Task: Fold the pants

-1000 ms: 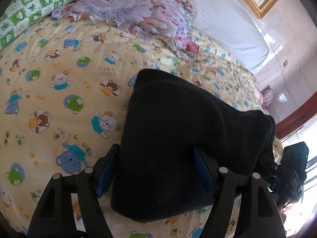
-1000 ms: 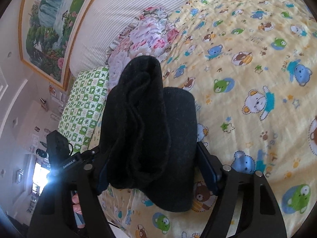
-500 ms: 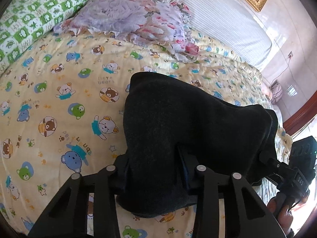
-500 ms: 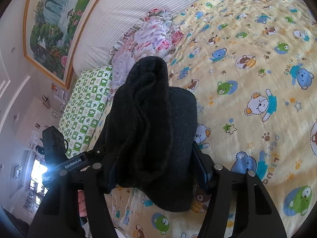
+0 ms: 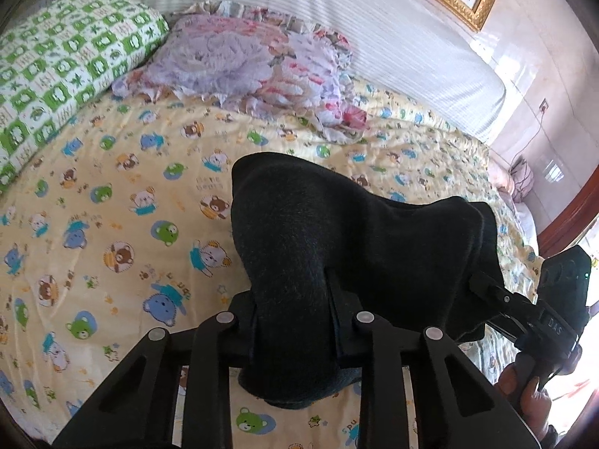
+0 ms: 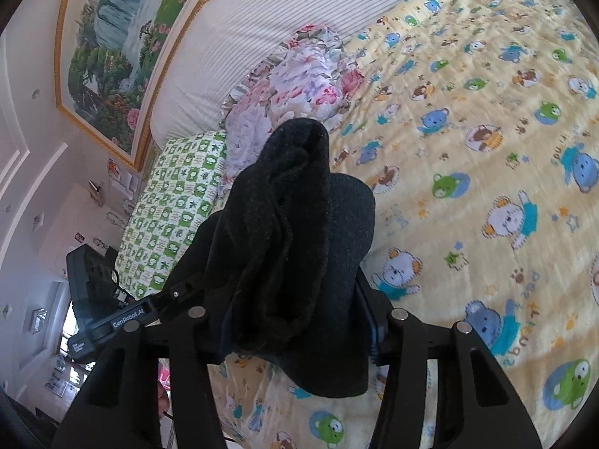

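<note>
Black folded pants (image 5: 348, 247) are held up above a yellow bear-print bedsheet (image 5: 112, 202). My left gripper (image 5: 294, 321) is shut on one end of the folded pants; the cloth bulges between and over its jaws. My right gripper (image 6: 295, 321) is shut on the other end of the pants (image 6: 299, 247), a thick bunched stack of layers. The right gripper also shows at the right edge of the left wrist view (image 5: 539, 310); the left gripper shows at the left of the right wrist view (image 6: 108, 299).
A floral pillow (image 5: 254, 67) and a green checked pillow (image 5: 63, 60) lie at the head of the bed. A white striped headboard cushion (image 5: 374, 30) and a gold-framed painting (image 6: 112, 37) are behind them. The bed edge is near me.
Both grippers have closed from open onto the pants' ends. The pants have lifted and bunched, and both cameras have pulled back slightly from the bed.
</note>
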`<state>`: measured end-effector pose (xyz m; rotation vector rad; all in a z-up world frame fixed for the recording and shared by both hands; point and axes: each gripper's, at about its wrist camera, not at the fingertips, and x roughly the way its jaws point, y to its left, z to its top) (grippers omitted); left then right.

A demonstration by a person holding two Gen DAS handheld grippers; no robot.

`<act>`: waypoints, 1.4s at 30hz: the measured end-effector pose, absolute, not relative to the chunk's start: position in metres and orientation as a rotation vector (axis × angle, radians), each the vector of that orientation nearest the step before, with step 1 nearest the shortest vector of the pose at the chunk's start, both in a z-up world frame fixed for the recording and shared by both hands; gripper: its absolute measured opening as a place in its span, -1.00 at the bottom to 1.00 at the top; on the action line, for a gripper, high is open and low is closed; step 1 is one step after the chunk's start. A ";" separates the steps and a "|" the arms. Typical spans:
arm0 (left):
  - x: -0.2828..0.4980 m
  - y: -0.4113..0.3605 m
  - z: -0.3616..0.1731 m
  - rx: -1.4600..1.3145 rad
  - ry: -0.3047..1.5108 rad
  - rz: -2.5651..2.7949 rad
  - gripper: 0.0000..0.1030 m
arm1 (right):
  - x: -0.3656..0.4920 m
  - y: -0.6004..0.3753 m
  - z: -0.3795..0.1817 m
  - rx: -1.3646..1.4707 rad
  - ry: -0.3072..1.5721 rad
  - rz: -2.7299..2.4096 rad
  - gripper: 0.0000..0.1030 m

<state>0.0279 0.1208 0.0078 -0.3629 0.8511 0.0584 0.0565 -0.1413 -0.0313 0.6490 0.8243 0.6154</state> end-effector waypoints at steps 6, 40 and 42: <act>0.025 0.138 0.021 -0.372 0.813 0.093 -0.48 | 0.069 -0.126 -0.023 0.645 0.815 0.665 0.00; 0.113 0.224 0.011 -0.387 0.795 0.222 -0.48 | 0.218 -0.038 -0.014 0.526 0.883 0.792 -0.02; 0.112 0.224 0.005 -0.382 0.799 0.223 -0.47 | 0.221 -0.036 -0.019 0.517 0.895 0.788 -0.01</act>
